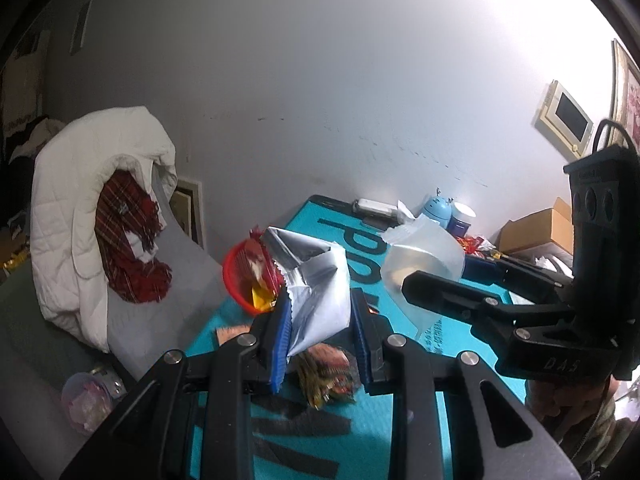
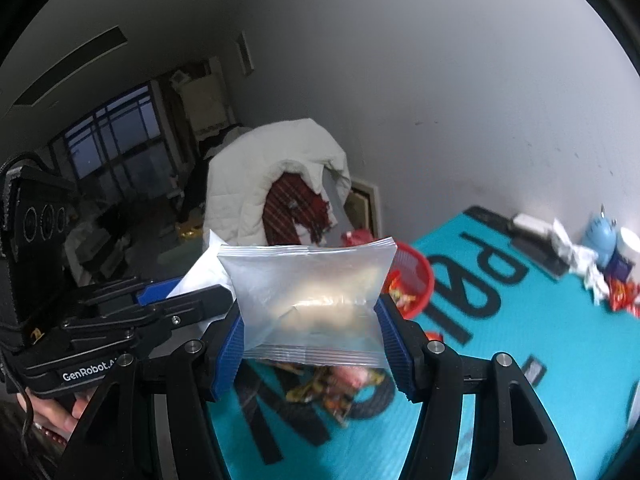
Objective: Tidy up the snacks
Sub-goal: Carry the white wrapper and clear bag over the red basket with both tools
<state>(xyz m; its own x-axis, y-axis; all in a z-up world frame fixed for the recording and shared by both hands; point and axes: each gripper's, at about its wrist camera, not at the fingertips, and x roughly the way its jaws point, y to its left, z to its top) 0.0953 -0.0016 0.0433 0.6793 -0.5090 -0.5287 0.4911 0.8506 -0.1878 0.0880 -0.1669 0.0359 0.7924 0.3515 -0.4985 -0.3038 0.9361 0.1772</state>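
Note:
My left gripper [image 1: 320, 332] is shut on a silver foil snack packet [image 1: 316, 284] and holds it above the teal mat [image 1: 392, 412]. My right gripper [image 2: 316, 332] is shut on a clear plastic snack bag [image 2: 308, 300] with a pale snack inside; the bag also shows in the left wrist view [image 1: 424, 264]. A red basket [image 1: 240, 276] with snacks stands at the mat's left edge, and it shows in the right wrist view [image 2: 416, 280]. Loose snack packets [image 1: 328, 376] lie on the mat under the grippers, also in the right wrist view [image 2: 332, 388].
A chair with a white quilted coat [image 1: 100, 184] and red plaid scarf stands left of the table. At the mat's far end are a blue gadget [image 1: 438, 208], a jar [image 1: 462, 218], more red snacks [image 2: 620, 296] and a cardboard box [image 1: 540, 228].

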